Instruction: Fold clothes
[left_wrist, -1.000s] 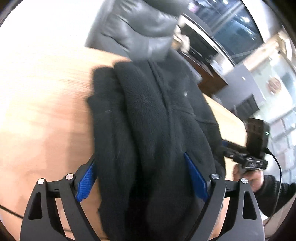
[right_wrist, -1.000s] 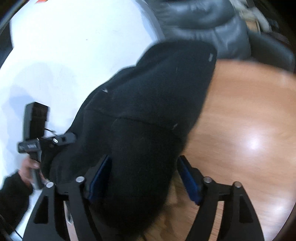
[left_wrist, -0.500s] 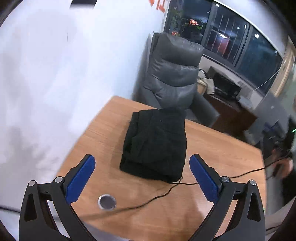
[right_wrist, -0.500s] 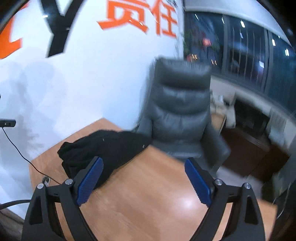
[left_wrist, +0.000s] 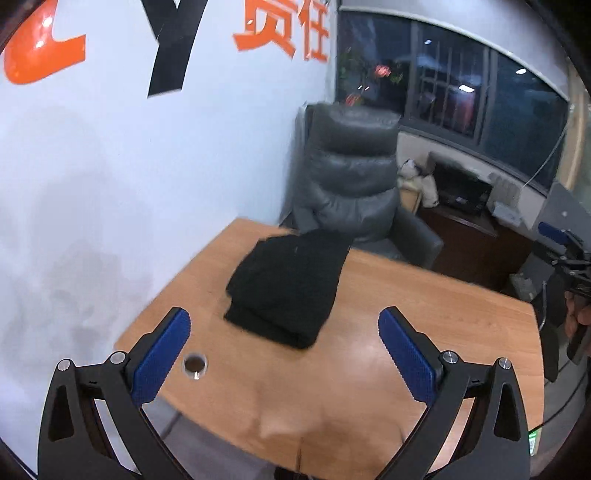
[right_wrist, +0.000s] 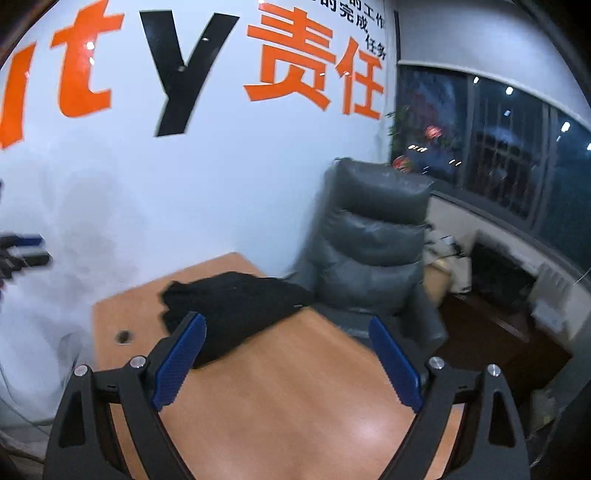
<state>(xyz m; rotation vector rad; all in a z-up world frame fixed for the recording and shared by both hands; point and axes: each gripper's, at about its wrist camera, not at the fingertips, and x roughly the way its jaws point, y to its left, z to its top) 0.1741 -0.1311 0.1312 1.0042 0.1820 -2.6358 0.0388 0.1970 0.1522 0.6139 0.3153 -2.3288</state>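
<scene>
Both grippers have pulled up and back from the black clothes since a second ago, when the cloth was sitting right between their fingers. Now the pile is lying by itself on the table, well apart from both.

The white wall (right_wrist: 192, 206) with big orange and black letters is filling the back of the room. The wooden table (left_wrist: 424, 325) is sitting against it, with one corner pointing at the wall. A grey padded chair (left_wrist: 351, 177) is standing behind the far edge of the table.

The black clothes (left_wrist: 288, 284) are lying in a neat folded stack near the far corner of the table, just in front of the chair. In the right wrist view the stack (right_wrist: 236, 306) is showing to the left, close to the table's far edge.

The left gripper (left_wrist: 284, 354) is hanging high above the near side of the table and tilting down at it. Its blue pads are spread wide and are holding nothing. The right gripper (right_wrist: 288, 354) is also hanging above the table, with its jaws wide apart and nothing in them.

At the right edge of the left wrist view, a hand is maybe gripping the other tool, but it is dark and blurry there.

A small round hole (left_wrist: 195, 363) is sitting in the table near the left corner.
</scene>
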